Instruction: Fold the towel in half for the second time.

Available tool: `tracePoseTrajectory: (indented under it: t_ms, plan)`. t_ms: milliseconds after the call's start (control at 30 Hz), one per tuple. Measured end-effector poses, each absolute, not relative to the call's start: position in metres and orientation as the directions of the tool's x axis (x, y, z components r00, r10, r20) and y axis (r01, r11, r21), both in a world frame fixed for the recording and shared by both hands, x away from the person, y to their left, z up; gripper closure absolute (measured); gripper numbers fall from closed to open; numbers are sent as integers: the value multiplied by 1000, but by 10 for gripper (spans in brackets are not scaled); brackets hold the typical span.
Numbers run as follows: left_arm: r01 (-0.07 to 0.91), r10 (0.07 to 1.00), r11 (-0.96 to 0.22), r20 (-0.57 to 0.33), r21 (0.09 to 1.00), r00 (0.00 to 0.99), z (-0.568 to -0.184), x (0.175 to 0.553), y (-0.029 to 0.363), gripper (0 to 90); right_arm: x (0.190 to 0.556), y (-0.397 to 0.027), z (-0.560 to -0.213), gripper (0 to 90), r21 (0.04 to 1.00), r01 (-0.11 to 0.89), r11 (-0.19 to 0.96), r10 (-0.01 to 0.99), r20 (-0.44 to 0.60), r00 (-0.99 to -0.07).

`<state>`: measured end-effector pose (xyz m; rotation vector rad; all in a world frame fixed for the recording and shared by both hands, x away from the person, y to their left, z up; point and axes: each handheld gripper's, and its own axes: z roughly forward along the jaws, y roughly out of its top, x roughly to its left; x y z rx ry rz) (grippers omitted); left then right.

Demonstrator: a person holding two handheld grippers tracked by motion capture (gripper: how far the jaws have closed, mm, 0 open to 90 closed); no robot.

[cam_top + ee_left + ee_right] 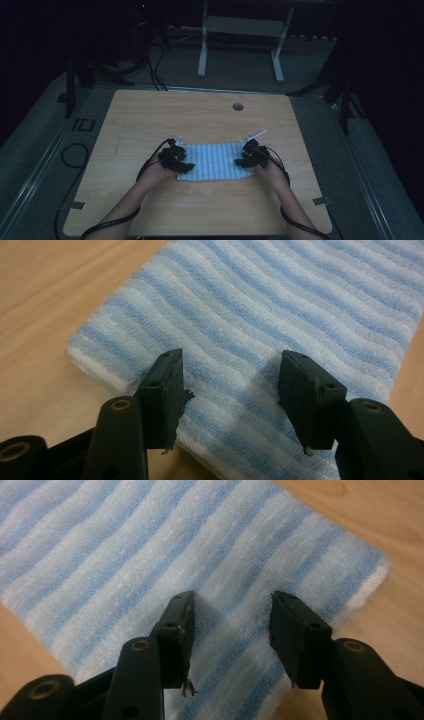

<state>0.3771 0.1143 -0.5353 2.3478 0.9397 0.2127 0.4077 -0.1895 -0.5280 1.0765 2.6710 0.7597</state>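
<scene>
- Striped towel folded flat, mid tabletop; bare wood all round.
- Left hand-held gripper over its left edge, released.
- Right hand-held gripper over its right edge, released.

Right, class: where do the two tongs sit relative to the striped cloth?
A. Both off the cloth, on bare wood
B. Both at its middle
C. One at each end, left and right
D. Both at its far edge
C: in the high view the left tongs sit at the left end of the striped cloth and the right tongs at its right end.
</scene>
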Motion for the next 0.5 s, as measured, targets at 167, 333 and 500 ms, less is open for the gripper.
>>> tracePoseTrajectory:
  t_ms: [167, 333, 500]
  plan:
    - [601, 695, -557, -73, 574, 715, -535, 394, 123, 442, 425, -177, -527, 520, 495, 620, 609, 694, 47, -719]
    - [611, 706, -551, -74, 568, 705, -534, 406, 131, 442, 440, -166, -526, 516, 476, 633, 611, 701, 46, -711]
    - [636, 729, -531, -81, 560, 680, -533, 418, 139, 442, 453, -154, -525, 514, 462, 647, 606, 709, 54, -703]
